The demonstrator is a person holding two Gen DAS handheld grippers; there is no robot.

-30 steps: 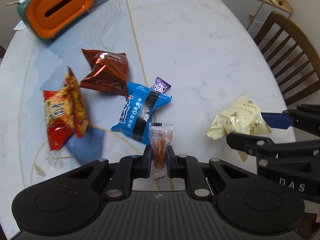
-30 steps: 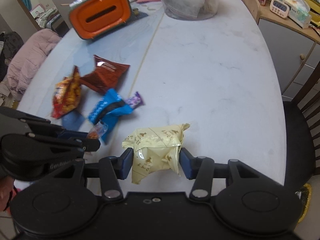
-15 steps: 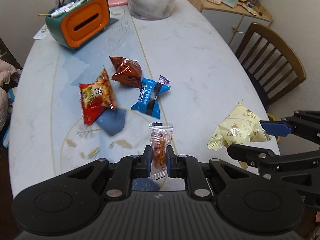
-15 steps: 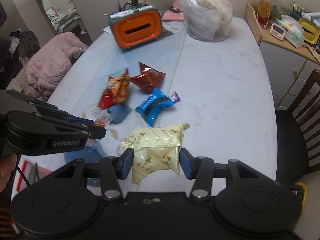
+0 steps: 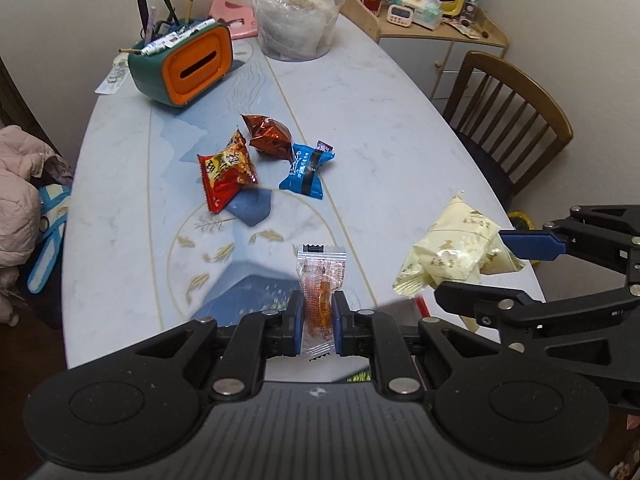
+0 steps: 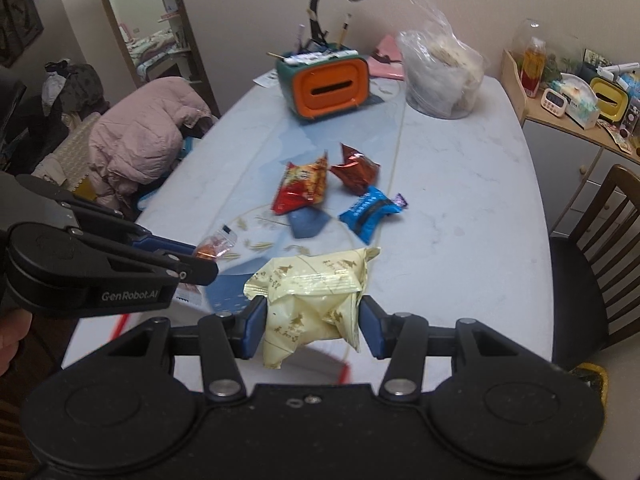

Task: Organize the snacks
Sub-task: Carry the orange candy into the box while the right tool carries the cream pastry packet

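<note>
Pinching crinkly clear candy sachet [image 5: 319, 286], puffy cream pastry packet [image 6: 314, 298]

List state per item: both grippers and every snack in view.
left gripper: jaws shut on clear candy packet, held above the table
right gripper: jaws shut on cream snack pack, lifted
red chip bag: lying on table, sealed
brown foil pack: on table, sealed
blue snack pack: on table, sealed
purple candy: on table, at the blue pack's far end
</note>
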